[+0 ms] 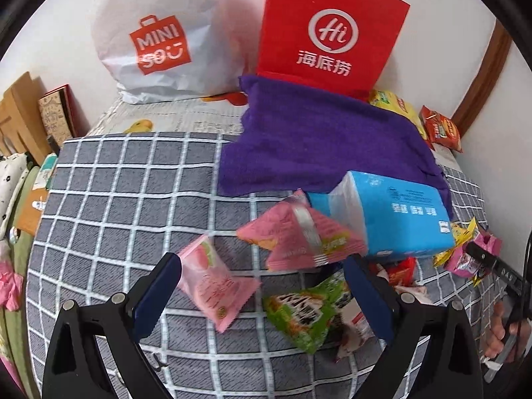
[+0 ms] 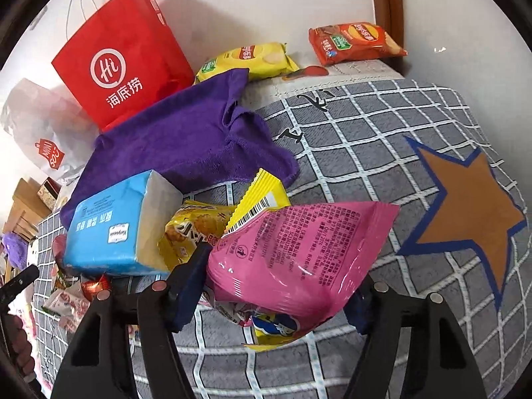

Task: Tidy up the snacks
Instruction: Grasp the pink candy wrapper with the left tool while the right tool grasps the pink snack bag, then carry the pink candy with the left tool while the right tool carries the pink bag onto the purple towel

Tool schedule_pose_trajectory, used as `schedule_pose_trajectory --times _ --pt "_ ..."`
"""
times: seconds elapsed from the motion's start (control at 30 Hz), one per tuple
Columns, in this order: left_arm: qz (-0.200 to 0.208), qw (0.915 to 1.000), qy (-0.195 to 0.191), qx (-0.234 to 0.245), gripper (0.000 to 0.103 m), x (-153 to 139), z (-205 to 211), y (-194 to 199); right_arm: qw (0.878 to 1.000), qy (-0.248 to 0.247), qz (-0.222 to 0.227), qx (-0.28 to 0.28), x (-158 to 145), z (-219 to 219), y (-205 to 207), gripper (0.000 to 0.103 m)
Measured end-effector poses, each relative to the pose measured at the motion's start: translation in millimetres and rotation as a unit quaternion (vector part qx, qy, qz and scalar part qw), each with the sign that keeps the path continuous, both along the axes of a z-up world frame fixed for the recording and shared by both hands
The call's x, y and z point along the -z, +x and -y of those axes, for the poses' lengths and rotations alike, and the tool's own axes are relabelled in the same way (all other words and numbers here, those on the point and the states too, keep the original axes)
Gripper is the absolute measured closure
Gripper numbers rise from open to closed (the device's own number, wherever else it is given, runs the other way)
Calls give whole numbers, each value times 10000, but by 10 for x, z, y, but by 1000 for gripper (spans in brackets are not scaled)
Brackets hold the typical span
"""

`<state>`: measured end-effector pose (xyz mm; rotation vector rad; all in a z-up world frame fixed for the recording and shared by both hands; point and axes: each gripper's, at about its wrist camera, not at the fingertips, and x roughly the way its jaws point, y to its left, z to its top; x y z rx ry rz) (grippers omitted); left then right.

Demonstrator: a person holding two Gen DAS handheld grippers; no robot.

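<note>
Right hand-held gripper (image 2: 276, 286) is pinching glossy pink plastic snack bag (image 2: 299, 256) beside blue tissue pack (image 2: 109, 229); slippery film risks slipping. Left hand-held gripper (image 1: 262, 286) is gaping wide, empty.

We see a paper bag (image 2: 116, 63) standing at the back by the wall, with a plastic bag (image 2: 40, 133) to its left. A towel (image 2: 186, 139) lies in front of the paper bag. A tissue pack (image 2: 113, 226) lies in front of the towel. Two chip bags (image 2: 246, 60) (image 2: 355, 41) lie to the right, behind the towel.
</note>
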<state>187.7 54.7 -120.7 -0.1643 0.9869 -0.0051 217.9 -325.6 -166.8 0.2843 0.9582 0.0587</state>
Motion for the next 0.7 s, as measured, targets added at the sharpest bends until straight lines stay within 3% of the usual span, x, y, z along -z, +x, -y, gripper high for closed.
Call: schedule_pose_trajectory --times 0.33,0.5,0.63,0.7 --pt "-414 9983 -408 -58 6 203 62 510 9996 -244 31 -156 -65 55 -266 33" --pt "-800 9951 -572 -66 25 401 62 668 9984 -410 -49 -374 15 -40 -294 33" --pt "-875 9926 -839 -30 36 455 34 661 9978 -450 -99 -469 77 -75 -295 33" --pt "-815 9935 -795 42 49 445 55 646 9977 -454 -128 -488 93 -79 -289 33"
